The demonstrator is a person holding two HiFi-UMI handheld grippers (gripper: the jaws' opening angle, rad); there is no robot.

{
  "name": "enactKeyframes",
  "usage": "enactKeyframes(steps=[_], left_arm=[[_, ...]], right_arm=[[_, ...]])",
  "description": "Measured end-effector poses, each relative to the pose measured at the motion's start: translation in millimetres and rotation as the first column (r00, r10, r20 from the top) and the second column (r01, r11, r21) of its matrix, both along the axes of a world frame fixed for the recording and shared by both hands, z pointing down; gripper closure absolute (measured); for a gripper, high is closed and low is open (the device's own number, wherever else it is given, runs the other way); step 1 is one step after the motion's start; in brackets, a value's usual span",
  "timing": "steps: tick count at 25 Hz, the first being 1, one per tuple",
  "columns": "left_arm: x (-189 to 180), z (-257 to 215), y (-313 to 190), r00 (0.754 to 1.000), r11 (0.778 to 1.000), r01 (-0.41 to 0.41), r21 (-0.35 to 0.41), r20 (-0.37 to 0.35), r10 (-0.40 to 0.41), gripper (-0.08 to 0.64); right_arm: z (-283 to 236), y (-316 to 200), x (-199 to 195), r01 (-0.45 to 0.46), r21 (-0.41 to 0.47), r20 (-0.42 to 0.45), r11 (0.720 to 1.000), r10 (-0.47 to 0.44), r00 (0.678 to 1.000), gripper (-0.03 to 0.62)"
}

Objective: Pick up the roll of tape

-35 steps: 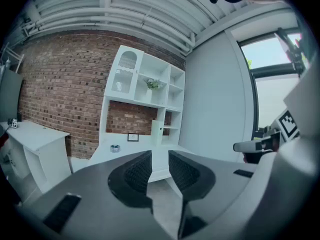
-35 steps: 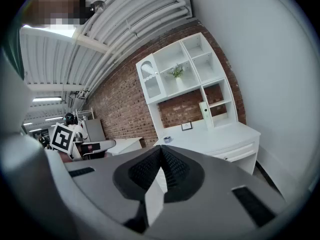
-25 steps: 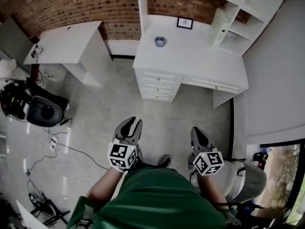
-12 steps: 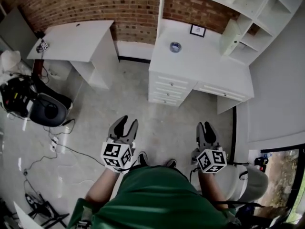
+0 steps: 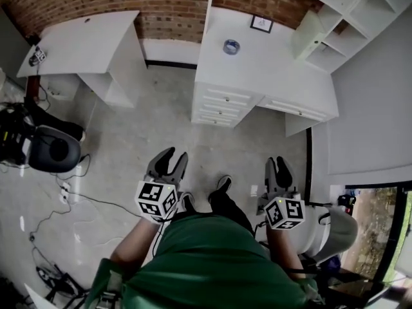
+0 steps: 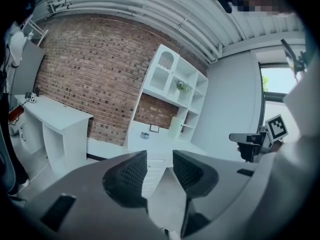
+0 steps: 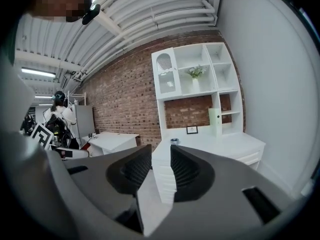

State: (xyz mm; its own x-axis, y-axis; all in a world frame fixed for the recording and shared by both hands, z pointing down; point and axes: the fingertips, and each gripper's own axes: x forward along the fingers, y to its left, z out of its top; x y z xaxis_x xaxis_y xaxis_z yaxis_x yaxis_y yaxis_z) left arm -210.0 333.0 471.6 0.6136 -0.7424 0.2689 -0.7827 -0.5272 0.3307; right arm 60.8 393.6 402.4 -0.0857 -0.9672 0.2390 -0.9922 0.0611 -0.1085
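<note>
Roll of tape (image 5: 231,46) lay far back on the white table (image 5: 277,82), well apart from the left gripper (image 5: 174,154) (jaws parted, empty) and the right gripper (image 5: 278,163) (jaws just opened, empty); either needed to close in and straddle its wall.

White worktop with drawers (image 5: 270,76): blue-grey roll of tape (image 5: 231,46) near back edge, small black-framed picture (image 5: 261,23) behind it, pale upright folder (image 5: 304,34) further right. Second white worktop (image 5: 90,40), left: small black-and-white block (image 5: 37,55) at far corner.
</note>
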Motion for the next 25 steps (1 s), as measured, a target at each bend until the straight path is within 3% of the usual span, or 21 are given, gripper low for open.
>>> enactKeyframes(steps=[5, 12, 18, 25], left_arm=[[18.5, 4.8, -35.6, 1.0, 1.0, 0.022, -0.005, -0.002, -0.022, 0.391], [43.5, 8.5, -97.6, 0.991, 0.995, 0.092, -0.049, 0.105, -0.086, 0.393], [87.5, -17.4, -155.5, 0.989, 0.993, 0.114, -0.028, 0.092, -0.111, 0.393], [136.5, -16.3, -201.9, 0.984, 0.99, 0.136, -0.022, 0.115, -0.133, 0.393]], right_arm=[[15.8, -37.5, 11.9, 0.036, -0.027, 0.023, 0.999, -0.035, 0.999, 0.46], [21.8, -126.1, 35.9, 0.165, -0.022, 0.098, 0.986, -0.162, 0.982, 0.495], [13.0, -200.5, 63.7, 0.235, 0.0, 0.115, 0.972, -0.233, 0.966, 0.495], [18.4, -259.5, 106.3, 0.284, 0.0, 0.132, 0.959, -0.282, 0.95, 0.495]])
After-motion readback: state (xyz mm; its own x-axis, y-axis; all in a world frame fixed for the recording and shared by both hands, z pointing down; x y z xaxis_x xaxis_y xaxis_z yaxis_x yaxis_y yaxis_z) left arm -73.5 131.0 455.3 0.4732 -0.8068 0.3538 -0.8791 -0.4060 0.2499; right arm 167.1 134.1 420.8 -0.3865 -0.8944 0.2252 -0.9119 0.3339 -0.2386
